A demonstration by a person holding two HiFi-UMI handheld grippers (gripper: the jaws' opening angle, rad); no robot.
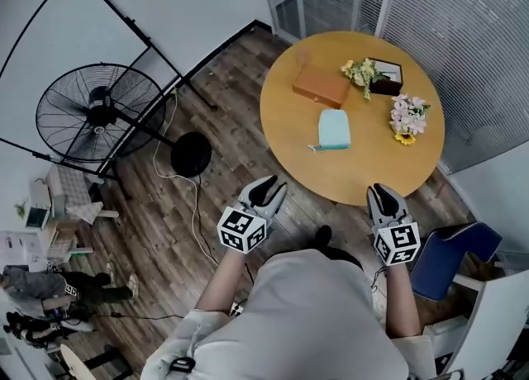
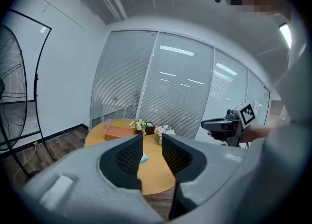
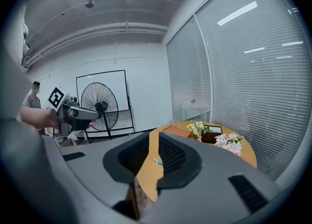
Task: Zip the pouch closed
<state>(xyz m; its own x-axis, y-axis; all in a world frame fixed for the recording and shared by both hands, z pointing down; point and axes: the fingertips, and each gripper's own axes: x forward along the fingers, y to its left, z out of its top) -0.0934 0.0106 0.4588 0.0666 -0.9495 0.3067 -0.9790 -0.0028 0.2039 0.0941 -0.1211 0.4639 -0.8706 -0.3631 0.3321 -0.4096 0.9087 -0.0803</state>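
Note:
A light blue pouch lies flat near the middle of the round wooden table, its zip pull pointing toward the near edge. My left gripper hovers over the floor just short of the table's near left rim. Its jaws stand a little apart with nothing between them. My right gripper sits at the near right rim, also slightly apart and holding nothing. Neither touches the pouch. Between the left jaws only a sliver of the pouch shows.
An orange-brown flat case, a dark box and two flower bunches sit on the table's far side. A standing fan and cables are on the floor at left. A blue chair stands at right.

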